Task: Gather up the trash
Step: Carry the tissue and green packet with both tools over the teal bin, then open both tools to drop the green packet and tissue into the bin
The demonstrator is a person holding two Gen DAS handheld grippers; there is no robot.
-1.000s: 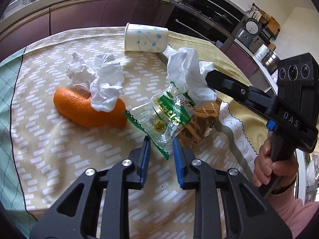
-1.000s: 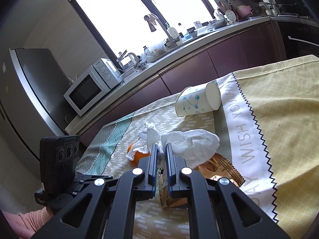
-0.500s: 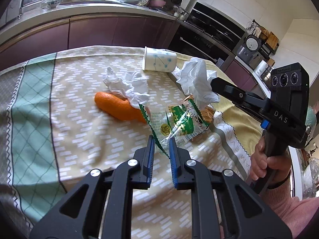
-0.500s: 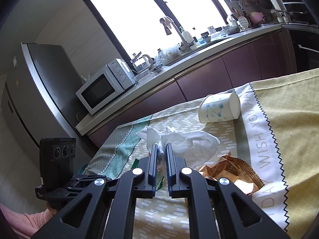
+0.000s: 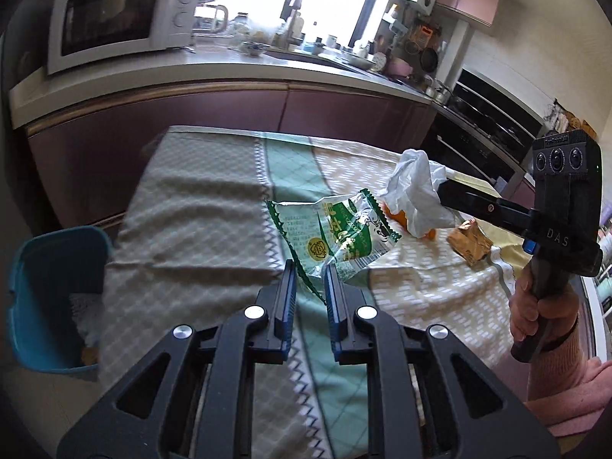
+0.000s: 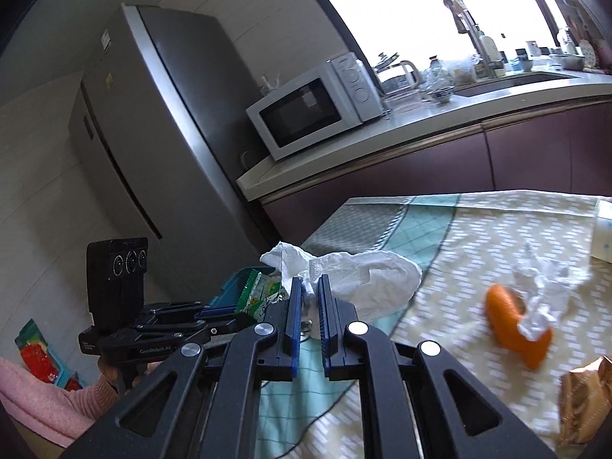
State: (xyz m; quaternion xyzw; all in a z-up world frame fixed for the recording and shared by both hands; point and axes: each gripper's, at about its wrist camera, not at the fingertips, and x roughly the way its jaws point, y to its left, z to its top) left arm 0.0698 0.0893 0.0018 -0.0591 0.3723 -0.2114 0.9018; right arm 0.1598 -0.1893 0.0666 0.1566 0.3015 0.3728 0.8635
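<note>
My left gripper (image 5: 310,267) is shut on a green and clear snack wrapper (image 5: 336,235) and holds it above the table's left part. My right gripper (image 6: 310,287) is shut on a crumpled white tissue (image 6: 359,273), also lifted; it shows in the left wrist view (image 5: 417,199) too. A blue trash bin (image 5: 49,294) stands on the floor left of the table. An orange peel (image 6: 516,329) under another tissue (image 6: 543,290) and a brown wrapper (image 6: 585,401) lie on the tablecloth.
The table (image 5: 199,229) has a patterned cloth in grey, green and yellow. A paper cup (image 6: 604,237) lies at the far right. A counter with a microwave (image 6: 317,107) runs behind, with a fridge (image 6: 160,122) beside it.
Both grippers have swung left with their loads, away from the trash pile toward the table's left end. The blue bin has come into view.
</note>
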